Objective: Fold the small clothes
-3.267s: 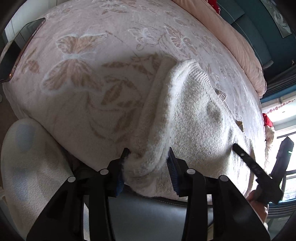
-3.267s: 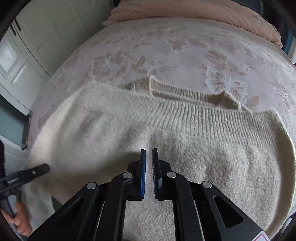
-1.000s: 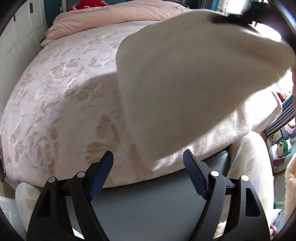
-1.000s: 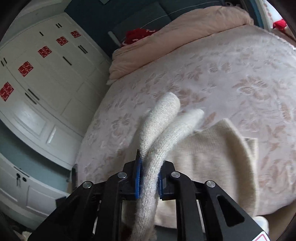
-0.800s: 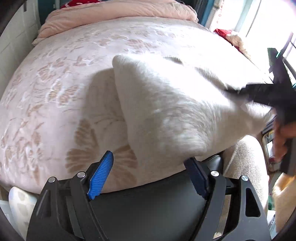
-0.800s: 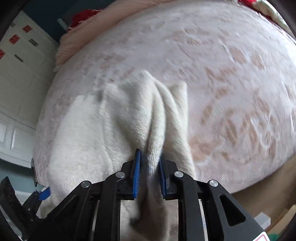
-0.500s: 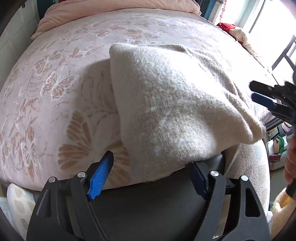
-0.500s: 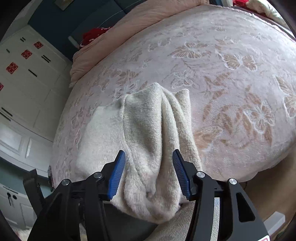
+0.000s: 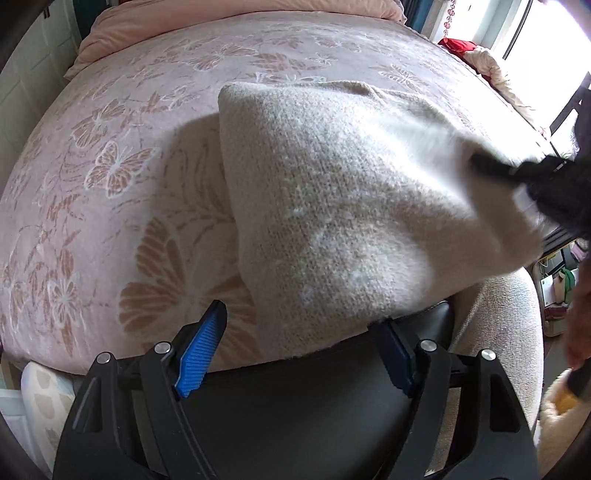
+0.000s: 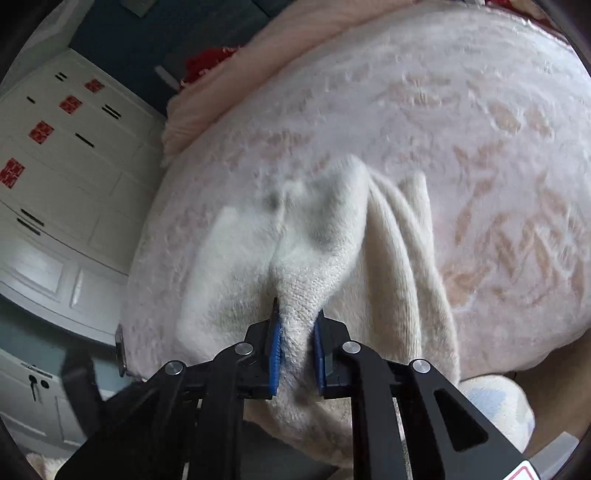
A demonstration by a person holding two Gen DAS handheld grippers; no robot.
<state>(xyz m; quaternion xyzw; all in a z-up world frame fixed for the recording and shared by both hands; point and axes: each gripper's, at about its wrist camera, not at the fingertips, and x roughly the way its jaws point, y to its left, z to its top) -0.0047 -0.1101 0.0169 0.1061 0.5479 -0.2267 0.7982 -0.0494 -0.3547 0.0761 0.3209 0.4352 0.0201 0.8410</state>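
A cream knit sweater (image 9: 343, 206) lies folded over on the pink butterfly bedspread (image 9: 122, 155), its near edge hanging past the bed edge. My left gripper (image 9: 295, 354) is open and empty just below that near edge. My right gripper (image 10: 297, 354) is shut on a bunched fold of the sweater (image 10: 321, 243) and lifts it slightly; it also shows in the left wrist view (image 9: 532, 181) at the sweater's right corner. The view from the right wrist is motion-blurred.
A peach duvet (image 9: 221, 22) is piled at the head of the bed. White wardrobe doors (image 10: 55, 177) stand to the left. A cream-clad leg (image 9: 495, 332) and a dark bed frame edge (image 9: 332, 369) are close below the grippers.
The right gripper, open half a second ago, has closed on a fold of the sweater and pulled it up. The left gripper stays open at the near edge.
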